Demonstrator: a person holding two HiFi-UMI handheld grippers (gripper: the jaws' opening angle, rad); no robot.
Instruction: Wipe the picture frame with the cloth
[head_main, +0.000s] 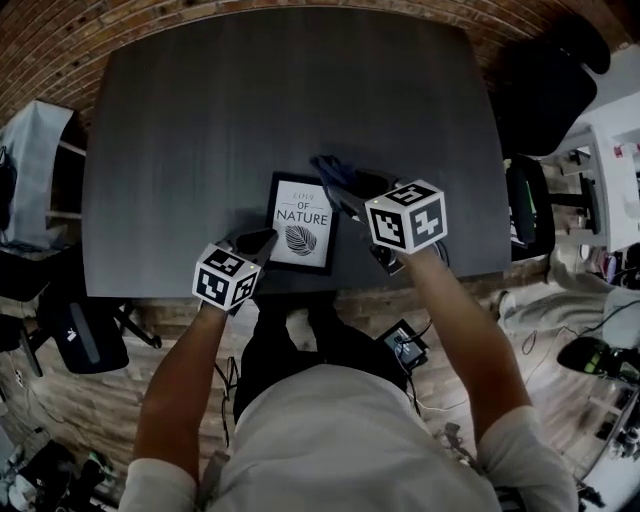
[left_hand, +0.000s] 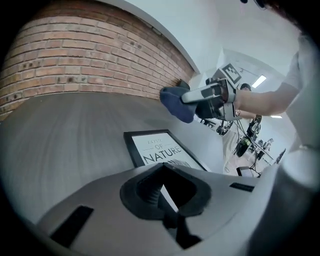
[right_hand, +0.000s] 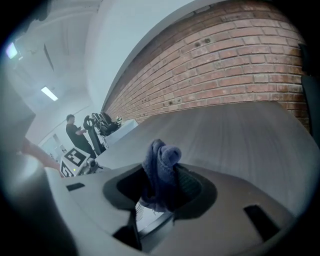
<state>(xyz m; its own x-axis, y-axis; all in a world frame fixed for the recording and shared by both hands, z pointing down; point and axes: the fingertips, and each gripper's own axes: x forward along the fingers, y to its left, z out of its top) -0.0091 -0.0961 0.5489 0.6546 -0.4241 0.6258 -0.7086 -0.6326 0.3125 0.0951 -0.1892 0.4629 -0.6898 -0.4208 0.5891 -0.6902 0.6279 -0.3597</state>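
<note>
Nearest the person, the left gripper is sitting at the near left edge of the picture frame, its jaws closed together on nothing. The frame is lying flat by the near edge of the table. Farther right, the right gripper is clamping the blue cloth over the frame's far right corner.

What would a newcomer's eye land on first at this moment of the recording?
First, the black picture frame with its white NATURE print, lying flat near the front edge of the dark table. Next, the right gripper, shut on a bunched blue cloth and held over the frame's far right corner. The left gripper is shut with nothing in it, by the frame's near left corner.
</note>
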